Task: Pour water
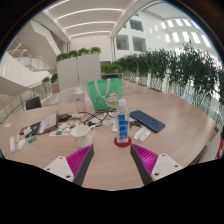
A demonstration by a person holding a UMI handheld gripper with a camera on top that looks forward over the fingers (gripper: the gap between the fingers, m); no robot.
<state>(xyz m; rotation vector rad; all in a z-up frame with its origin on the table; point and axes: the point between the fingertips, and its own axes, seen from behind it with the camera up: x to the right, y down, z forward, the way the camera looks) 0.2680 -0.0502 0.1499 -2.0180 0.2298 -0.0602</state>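
Presently catalogued, one wooden table, round-edged, in a large atrium; a hand-held gripper at the 6 o'clock side, its two magenta pads spread wide apart with nothing between them.

Item: a clear water bottle with a blue label, upright on a red coaster, standing just ahead of the fingers at 12 o'clock from the gap and apart from both pads; it rests on its own support.

Item: a white cup, at roughly 10 o'clock from the gripper, left of the bottle and not touching it.

Item: a dark flat tablet-like slab, at 1 o'clock, just beyond the bottle's right side.

Item: a green bag, upright, beyond the bottle at 11 o'clock near the table's far edge.

Item: assorted small clutter at 9 to 10 o'clock on the table's left part, too small to tell apart.

Item: a row of potted green plants beyond the table, from 12 to 3 o'clock.
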